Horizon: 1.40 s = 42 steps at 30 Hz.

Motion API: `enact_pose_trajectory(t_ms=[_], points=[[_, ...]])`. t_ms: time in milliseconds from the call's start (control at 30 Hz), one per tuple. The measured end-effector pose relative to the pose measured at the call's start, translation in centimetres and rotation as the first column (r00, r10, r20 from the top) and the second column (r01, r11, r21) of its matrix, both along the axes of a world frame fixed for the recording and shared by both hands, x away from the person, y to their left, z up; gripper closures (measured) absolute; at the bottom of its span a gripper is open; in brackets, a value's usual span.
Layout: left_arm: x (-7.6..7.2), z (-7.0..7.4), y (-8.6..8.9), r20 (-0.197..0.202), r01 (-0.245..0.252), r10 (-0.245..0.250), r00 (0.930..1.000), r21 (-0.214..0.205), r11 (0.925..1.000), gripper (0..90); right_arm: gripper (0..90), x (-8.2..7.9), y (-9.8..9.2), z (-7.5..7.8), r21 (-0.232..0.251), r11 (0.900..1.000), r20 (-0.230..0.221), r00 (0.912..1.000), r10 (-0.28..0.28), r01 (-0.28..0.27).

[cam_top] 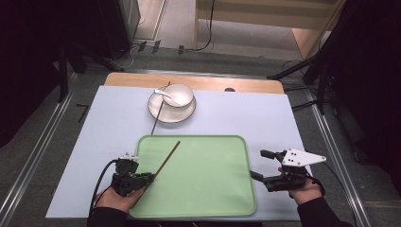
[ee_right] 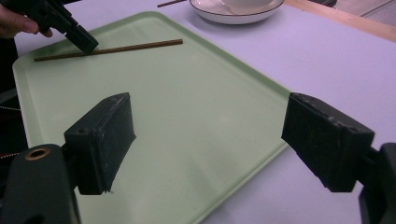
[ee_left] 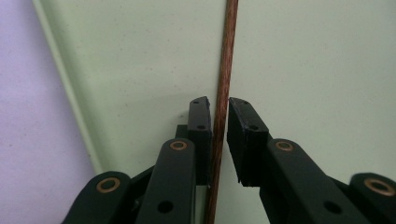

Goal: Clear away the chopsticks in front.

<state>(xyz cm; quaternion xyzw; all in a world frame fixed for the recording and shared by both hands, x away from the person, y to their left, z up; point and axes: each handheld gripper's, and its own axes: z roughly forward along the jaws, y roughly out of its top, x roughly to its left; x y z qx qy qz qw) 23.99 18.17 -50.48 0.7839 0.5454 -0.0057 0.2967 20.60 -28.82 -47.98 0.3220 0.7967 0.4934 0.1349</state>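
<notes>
Brown wooden chopstick (cam_top: 166,161) lay diagonally toward upper right on the green plastic tray (cam_top: 213,189), between my left claw's (cam_top: 147,178) barely parted jaws; right claw (cam_top: 259,164) gaped empty.

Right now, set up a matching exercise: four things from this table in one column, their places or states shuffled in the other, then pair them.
1. chopstick
2. spoon
3. bowl
4. right hand-held gripper

A. on the plate
B. jaws wide open
C. lying on the green tray
D. resting in the bowl

Pairs: 1-C, 2-D, 3-A, 4-B
</notes>
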Motion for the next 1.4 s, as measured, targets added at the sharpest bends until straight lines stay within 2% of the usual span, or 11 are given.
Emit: enact_pose_trajectory(t_ms=[67,133,300,467,600,900,967,1033,1100,1233,1400], points=[[0.2,0.1,0.1,-0.020,0.001,-0.002,0.9998,-0.018,0.9998,76.6,17.1,0.0,0.0,0.0,0.000,1.0000,0.001,1.0000,0.000,0.000],[0.3,0.4,0.3,-0.013,0.008,-0.008,0.9999,-0.037,0.9993,73.9,17.1,0.0,0.0,0.0,0.001,1.0000,0.002,1.0000,0.000,0.000],[1.7,2.2,1.1,0.078,0.026,-0.018,0.9968,-0.112,0.9934,65.0,17.1,0.0,-0.1,0.0,0.009,1.0000,0.005,1.0000,-0.003,0.003],[4.2,3.5,1.9,0.173,0.061,-0.036,0.9843,-0.140,0.9883,48.3,17.1,-0.1,0.0,0.1,0.005,1.0000,0.006,1.0000,-0.003,0.003],[6.3,4.1,1.8,0.193,0.074,-0.049,0.9800,-0.124,0.9895,41.3,17.1,-0.1,-0.1,0.1,0.007,0.9999,0.005,0.9999,-0.009,0.009],[10.7,4.7,1.1,0.230,0.095,-0.084,0.9696,-0.035,0.9949,39.1,17.1,-0.1,-0.1,0.0,0.000,1.0000,0.004,1.0000,-0.008,0.008],[12.4,4.8,0.8,0.239,0.090,-0.077,0.9680,-0.044,0.9950,39.3,17.1,0.0,-0.1,0.0,0.002,1.0000,0.002,1.0000,-0.009,0.009],[13.2,4.9,0.5,0.245,0.091,-0.075,0.9665,-0.056,0.9943,39.4,17.1,-0.1,-0.2,0.0,-0.002,0.9999,0.002,0.9999,-0.011,0.011],[14.2,4.9,0.2,0.242,0.093,-0.075,0.9673,-0.063,0.9937,39.7,17.1,-0.2,-0.2,0.0,-0.001,0.9999,-0.002,0.9999,-0.016,0.016],[16.2,4.7,-0.2,0.246,0.088,-0.076,0.9662,-0.036,0.9955,41.3,17.1,-0.4,-0.3,0.0,-0.002,0.9997,-0.001,0.9997,-0.023,0.023],[19.3,4.1,-0.1,0.216,0.056,-0.047,0.9753,-0.035,0.9978,43.4,17.1,-0.8,-0.6,0.0,0.001,0.9994,-0.001,0.9994,-0.036,0.036]])
